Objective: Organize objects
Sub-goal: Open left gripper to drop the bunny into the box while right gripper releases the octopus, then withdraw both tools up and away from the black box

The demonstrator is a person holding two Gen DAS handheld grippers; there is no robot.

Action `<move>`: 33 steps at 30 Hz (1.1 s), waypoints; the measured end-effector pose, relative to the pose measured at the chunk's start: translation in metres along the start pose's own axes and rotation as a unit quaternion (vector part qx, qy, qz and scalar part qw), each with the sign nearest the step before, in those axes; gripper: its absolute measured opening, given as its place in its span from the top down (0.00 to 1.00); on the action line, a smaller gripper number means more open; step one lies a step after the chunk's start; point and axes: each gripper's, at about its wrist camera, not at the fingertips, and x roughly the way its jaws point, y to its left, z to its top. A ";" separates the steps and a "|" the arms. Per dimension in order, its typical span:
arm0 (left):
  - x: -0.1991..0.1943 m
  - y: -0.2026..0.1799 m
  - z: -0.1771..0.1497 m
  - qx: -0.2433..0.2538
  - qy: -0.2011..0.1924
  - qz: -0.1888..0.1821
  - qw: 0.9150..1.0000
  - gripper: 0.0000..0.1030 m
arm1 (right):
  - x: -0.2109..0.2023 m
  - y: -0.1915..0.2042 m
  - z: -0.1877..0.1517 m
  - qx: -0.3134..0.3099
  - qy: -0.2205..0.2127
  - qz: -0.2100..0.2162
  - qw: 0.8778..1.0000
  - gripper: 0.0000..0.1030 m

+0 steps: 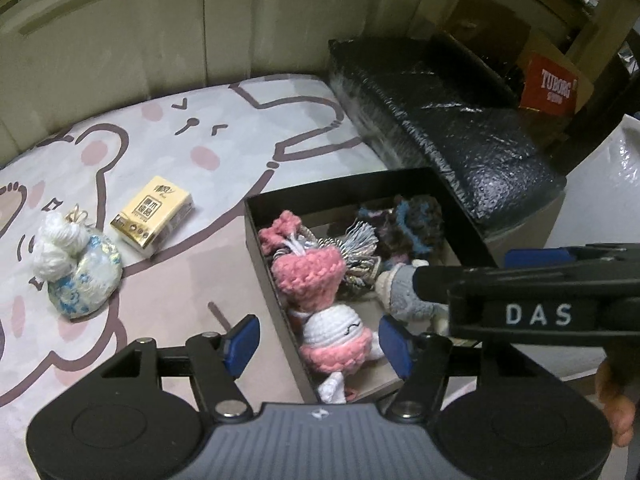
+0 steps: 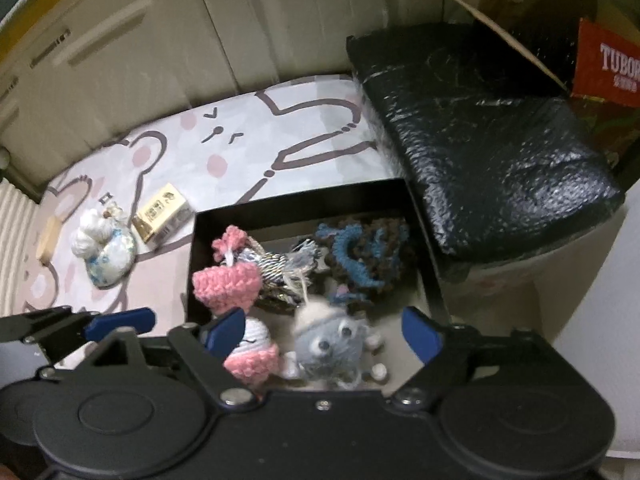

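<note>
An open black box (image 1: 256, 240) sits on a cartoon-print mat. In it lie a white-and-pink crochet doll (image 1: 340, 340), a pink crochet hat (image 1: 308, 272), a tassel (image 1: 360, 240) and a dark brown-and-blue crochet piece (image 1: 412, 220). My left gripper (image 1: 318, 344) stands open over the box's near left corner, the white-and-pink doll between its blue pads but not pressed. My right gripper (image 2: 322, 334) is open wide above a blurred grey crochet doll (image 2: 328, 344), its pads apart from it. On the mat left of the box lie a gold tissue pack (image 1: 152, 216) and a blue-white pouch (image 1: 80, 272).
A black bubble-wrapped parcel (image 1: 448, 120) lies right of and behind the box, with a red Tuborg carton (image 1: 550, 88) beyond it. Cream cupboard doors (image 1: 120, 40) close off the back. A small wooden block (image 2: 48, 244) lies at the mat's left edge. A hand (image 1: 616, 400) shows at the right.
</note>
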 end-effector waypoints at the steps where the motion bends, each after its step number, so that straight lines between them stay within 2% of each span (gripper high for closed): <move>1: 0.000 0.000 0.000 0.000 0.001 0.001 1.000 0.35 | -0.001 0.000 0.000 0.002 0.000 -0.002 1.000 0.16; 19: -0.006 0.002 -0.001 -0.003 0.007 0.014 1.000 0.30 | -0.009 -0.004 -0.003 0.002 0.006 -0.018 1.000 0.16; 33: -0.019 0.009 0.000 -0.019 -0.008 0.025 0.999 0.08 | -0.025 -0.011 -0.007 0.012 -0.011 -0.024 1.000 0.16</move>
